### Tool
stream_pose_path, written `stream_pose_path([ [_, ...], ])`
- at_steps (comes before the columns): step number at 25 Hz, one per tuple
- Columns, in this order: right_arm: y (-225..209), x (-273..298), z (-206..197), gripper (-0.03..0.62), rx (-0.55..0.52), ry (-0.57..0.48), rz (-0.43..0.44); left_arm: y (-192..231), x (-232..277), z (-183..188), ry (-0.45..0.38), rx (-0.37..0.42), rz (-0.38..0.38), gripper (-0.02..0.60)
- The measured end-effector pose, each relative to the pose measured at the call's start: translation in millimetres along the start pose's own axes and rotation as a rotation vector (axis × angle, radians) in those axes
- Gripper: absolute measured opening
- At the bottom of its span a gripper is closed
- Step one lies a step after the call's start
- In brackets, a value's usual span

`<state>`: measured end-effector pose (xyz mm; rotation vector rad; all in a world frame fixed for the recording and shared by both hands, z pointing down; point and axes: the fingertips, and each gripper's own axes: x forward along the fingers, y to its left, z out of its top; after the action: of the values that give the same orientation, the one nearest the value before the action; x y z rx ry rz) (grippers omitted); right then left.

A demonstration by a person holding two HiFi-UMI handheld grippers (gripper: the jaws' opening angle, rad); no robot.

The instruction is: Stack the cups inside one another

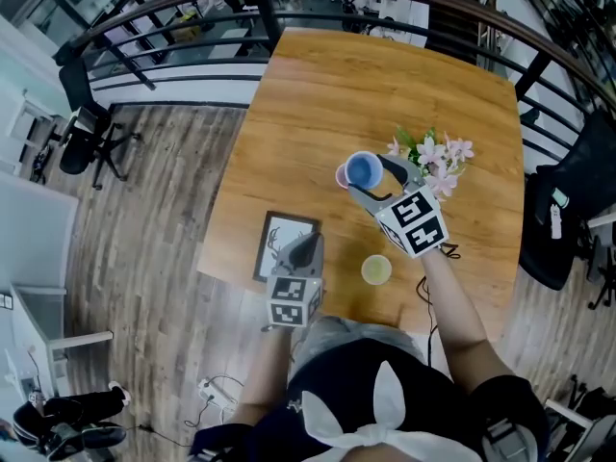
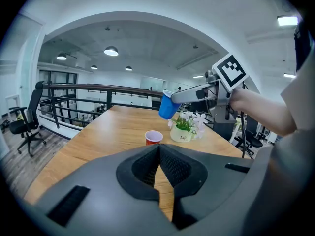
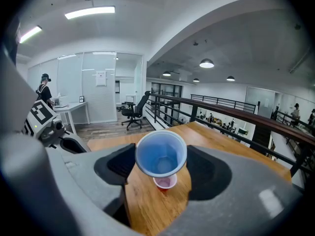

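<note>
My right gripper (image 1: 369, 177) is shut on a blue cup (image 1: 362, 170), which hangs tilted above the table, its mouth towards the right gripper's camera (image 3: 161, 154). A red cup (image 1: 341, 176) stands upright on the wood just under and beyond it (image 3: 164, 183). In the left gripper view the blue cup (image 2: 169, 105) hangs above and right of the red cup (image 2: 153, 137). A yellow cup (image 1: 376, 269) stands near the table's front edge. My left gripper (image 1: 306, 245) is shut with nothing in it, over the front left of the table.
A picture frame (image 1: 280, 242) lies flat under the left gripper. A small white pot of pink flowers (image 1: 435, 154) stands just right of the cups. The wooden table (image 1: 318, 94) ends at a black railing (image 1: 192, 22); office chairs stand on the floor at left.
</note>
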<state>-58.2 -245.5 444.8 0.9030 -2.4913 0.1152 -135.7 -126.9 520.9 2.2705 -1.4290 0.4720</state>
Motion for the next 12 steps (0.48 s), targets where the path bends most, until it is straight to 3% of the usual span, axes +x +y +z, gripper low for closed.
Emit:
stream_pose_path([
  [12,-17.5,49.2,-14.2,0.321,0.037,0.044,0.048,28.9,31.9,1.5,0.022,-0.029,0.011,0.018],
])
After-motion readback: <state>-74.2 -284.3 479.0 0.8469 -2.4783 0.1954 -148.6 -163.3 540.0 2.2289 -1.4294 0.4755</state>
